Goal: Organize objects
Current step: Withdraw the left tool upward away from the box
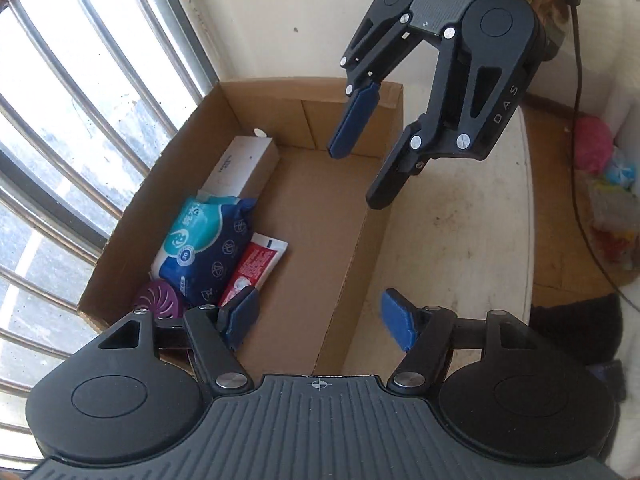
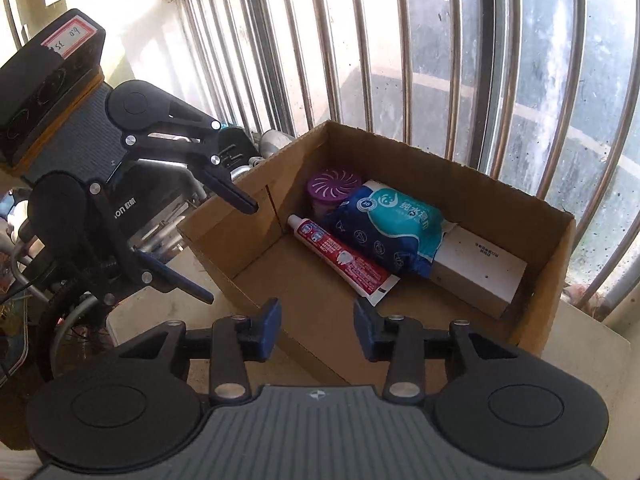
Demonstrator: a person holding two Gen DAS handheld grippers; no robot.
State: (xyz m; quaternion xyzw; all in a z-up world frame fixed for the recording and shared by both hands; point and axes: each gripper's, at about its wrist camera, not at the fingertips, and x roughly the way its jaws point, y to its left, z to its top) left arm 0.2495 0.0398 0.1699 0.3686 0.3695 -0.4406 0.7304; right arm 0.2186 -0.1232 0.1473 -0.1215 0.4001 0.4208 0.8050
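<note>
An open cardboard box stands by the window. Along its window-side wall lie a white carton, a blue pack of wipes, a red toothpaste tube and a purple round air freshener. My left gripper hangs open above one end of the box, nothing between its blue pads. Over the opposite end, my right gripper is open and empty too.
Metal window bars run right behind the box. The box rests on a worn white tabletop. A black cable and coloured bags lie beyond the table's edge. Metal clutter sits behind the box's end.
</note>
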